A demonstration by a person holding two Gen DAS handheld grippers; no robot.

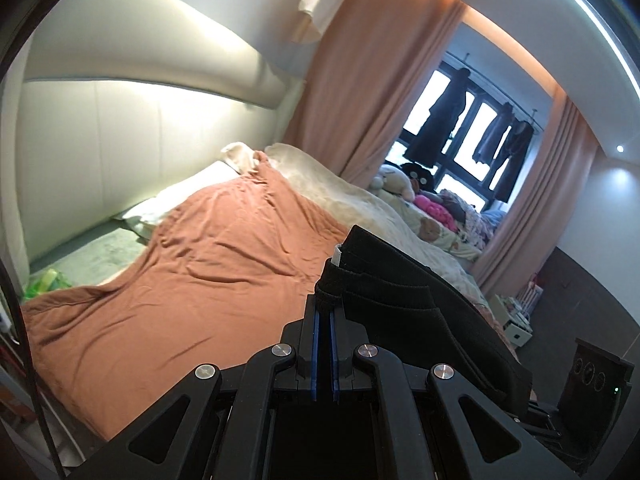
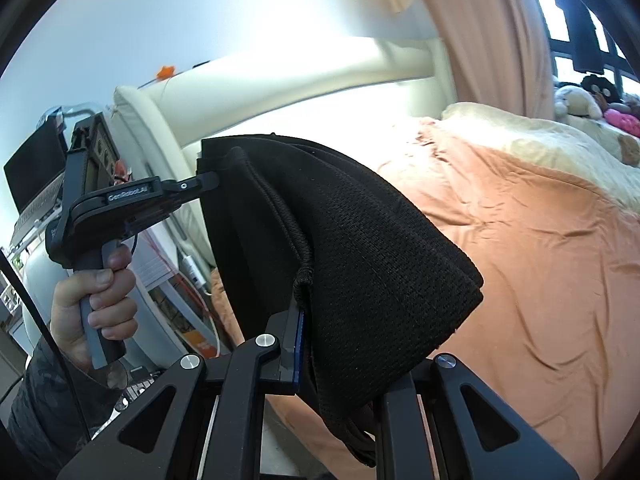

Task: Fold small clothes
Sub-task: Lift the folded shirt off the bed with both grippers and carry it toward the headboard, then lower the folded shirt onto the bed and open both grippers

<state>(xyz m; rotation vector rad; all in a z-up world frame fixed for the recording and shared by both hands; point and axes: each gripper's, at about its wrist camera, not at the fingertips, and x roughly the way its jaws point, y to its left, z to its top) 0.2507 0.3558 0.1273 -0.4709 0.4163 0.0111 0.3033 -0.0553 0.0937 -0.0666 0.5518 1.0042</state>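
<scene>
A black knit garment (image 1: 404,304) with a ribbed waistband and a drawstring hangs in the air between both grippers, above the bed. My left gripper (image 1: 325,308) is shut on one end of its waistband. In the right wrist view the same cloth (image 2: 360,248) drapes over my right gripper (image 2: 308,316), which is shut on the waistband by the drawstring knot; its right finger is hidden under the fabric. The left gripper (image 2: 212,180) shows there too, held by a hand (image 2: 96,300) and pinching the garment's far corner.
An orange sheet (image 1: 192,280) covers the bed, with a cream blanket (image 1: 340,188) and pillows toward the headboard (image 1: 120,140). Plush toys (image 1: 404,184) lie by the window, peach curtains (image 1: 360,80) at its sides. A cluttered shelf (image 2: 36,184) stands left of the bed.
</scene>
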